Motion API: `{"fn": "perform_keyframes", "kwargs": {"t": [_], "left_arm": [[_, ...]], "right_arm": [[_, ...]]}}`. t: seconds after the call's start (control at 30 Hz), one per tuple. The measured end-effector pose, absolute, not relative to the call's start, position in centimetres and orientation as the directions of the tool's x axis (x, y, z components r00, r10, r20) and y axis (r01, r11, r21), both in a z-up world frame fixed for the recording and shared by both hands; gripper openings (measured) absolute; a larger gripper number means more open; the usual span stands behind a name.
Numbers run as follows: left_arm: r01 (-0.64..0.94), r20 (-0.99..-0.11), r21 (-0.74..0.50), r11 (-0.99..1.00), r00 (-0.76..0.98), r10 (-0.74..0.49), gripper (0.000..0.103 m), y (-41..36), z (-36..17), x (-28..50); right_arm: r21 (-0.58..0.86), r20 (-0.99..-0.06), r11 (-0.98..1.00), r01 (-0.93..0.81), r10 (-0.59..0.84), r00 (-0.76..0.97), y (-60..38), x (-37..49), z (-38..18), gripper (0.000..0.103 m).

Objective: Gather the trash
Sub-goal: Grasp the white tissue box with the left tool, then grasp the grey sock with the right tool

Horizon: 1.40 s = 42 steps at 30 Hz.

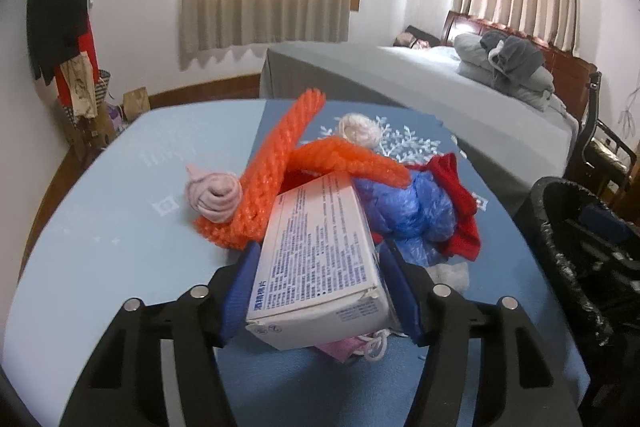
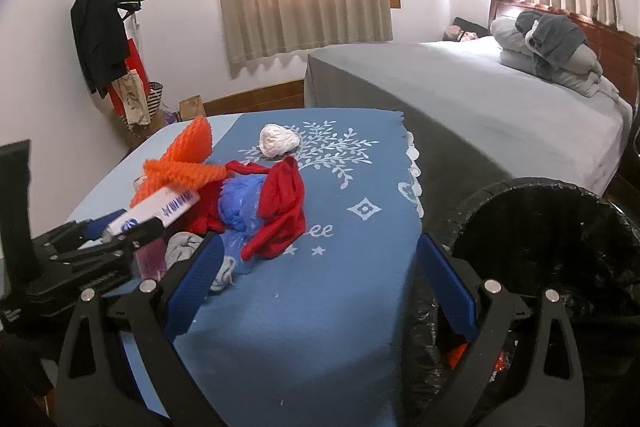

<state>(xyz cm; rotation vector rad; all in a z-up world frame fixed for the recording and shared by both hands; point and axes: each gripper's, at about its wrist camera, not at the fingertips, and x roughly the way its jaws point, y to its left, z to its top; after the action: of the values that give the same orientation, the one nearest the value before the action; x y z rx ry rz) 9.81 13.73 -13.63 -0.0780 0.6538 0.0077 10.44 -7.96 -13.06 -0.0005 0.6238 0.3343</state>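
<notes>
My left gripper (image 1: 316, 255) is shut on a white cardboard box (image 1: 320, 259) with blue print, held over the trash pile; the box also shows in the right wrist view (image 2: 160, 211). The pile holds orange foam netting (image 1: 280, 167), a crumpled blue plastic bag (image 1: 412, 211), red cloth (image 1: 460, 199), a pink rolled sock (image 1: 216, 197), a white paper ball (image 1: 360, 129) and a pink mask (image 1: 340, 347) under the box. My right gripper (image 2: 320, 251) is open and empty over the blue cloth (image 2: 320, 307), beside the black-lined trash bin (image 2: 552, 235).
The table (image 1: 100, 207) stands next to a grey bed (image 2: 480, 99) with folded bedding. A coat rack (image 2: 104, 27) with clothes and bags is at the far left wall. The bin also shows at the right in the left wrist view (image 1: 580, 247).
</notes>
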Motion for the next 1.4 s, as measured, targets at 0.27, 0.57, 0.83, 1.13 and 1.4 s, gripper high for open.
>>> {"fn": "perform_keyframes", "kwargs": {"t": [0.27,0.57,0.83,1.13,1.4], "left_arm": [[-0.053,-0.563,-0.060,0.997,0.826,0.010,0.060,15.3,-11.8,7.0],[-0.101,-0.557,-0.052,0.994,0.829,0.055,0.060,17.2,-12.1,5.1],[-0.121,-0.566,-0.069,0.990,0.822,0.062,0.060,18.1,-12.9,5.2],[-0.135,-0.555,-0.067,0.989,0.828,0.076,0.060,18.2,-12.5,4.8],[-0.140,-0.533,-0.059,0.988,0.842,0.087,0.060,18.1,-11.5,3.9]], "right_arm": [[0.123,-0.583,0.926,-0.357,0.358,0.730,-5.1,10.6,-13.6,0.094],[0.110,-0.620,0.894,-0.435,0.403,0.673,0.2,11.1,-15.1,0.089],[0.095,-0.688,0.886,-0.454,0.388,0.614,2.1,12.1,-16.4,0.077],[0.120,-0.726,0.829,-0.547,0.449,0.521,3.5,11.1,-17.4,0.040],[0.158,-0.675,0.833,-0.530,0.483,0.558,1.3,10.2,-15.1,0.034]]}}
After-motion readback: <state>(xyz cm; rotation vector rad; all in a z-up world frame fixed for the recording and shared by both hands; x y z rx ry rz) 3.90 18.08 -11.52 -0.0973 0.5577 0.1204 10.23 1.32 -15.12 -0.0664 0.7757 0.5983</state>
